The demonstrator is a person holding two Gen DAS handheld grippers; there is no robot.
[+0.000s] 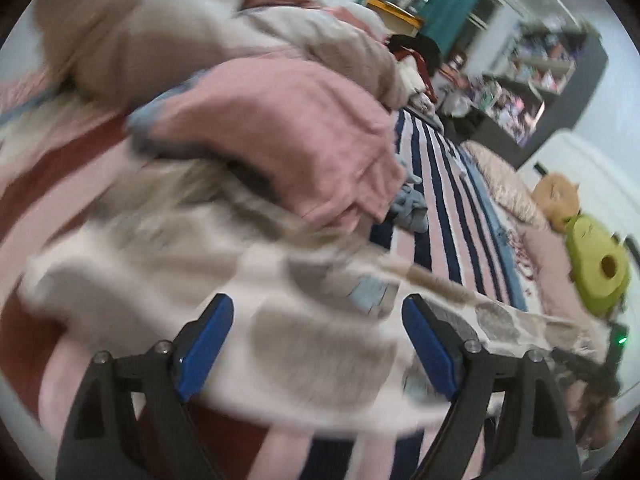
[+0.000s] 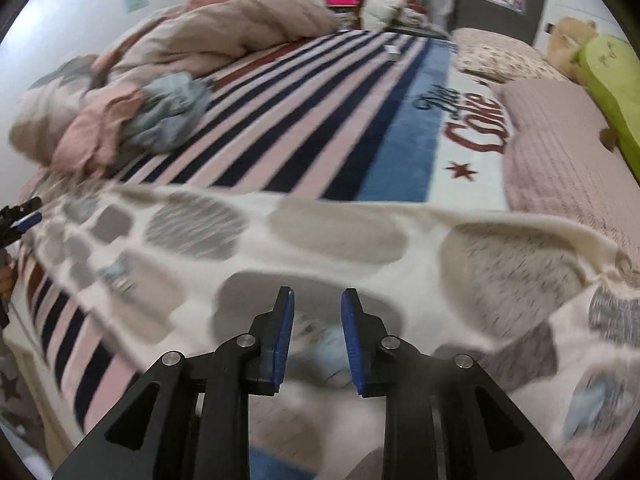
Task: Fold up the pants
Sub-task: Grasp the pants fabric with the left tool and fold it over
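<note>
pants [image 2: 336,236]: cream, grey and taupe oval blotches, a few pale blue patches
blanket [image 2: 320,120]: pink and navy stripes, wide blue band, white panel with red lettering and a red star
gripper pads [image 2: 285,336]: blue, on black fingers
clothes pile [image 2: 132,120]: pink, grey-blue
duvet [image 2: 224,28]: beige-pink
pillow [image 2: 560,148]: dusty pink
plush [image 2: 612,80]: lime green

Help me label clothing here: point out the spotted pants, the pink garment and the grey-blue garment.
spotted pants [image 2: 336,232]: right wrist view, beige spot mid-fabric.
pink garment [image 1: 288,120]: left wrist view, its broad top.
grey-blue garment [image 2: 168,112]: right wrist view, crumpled middle.
</note>
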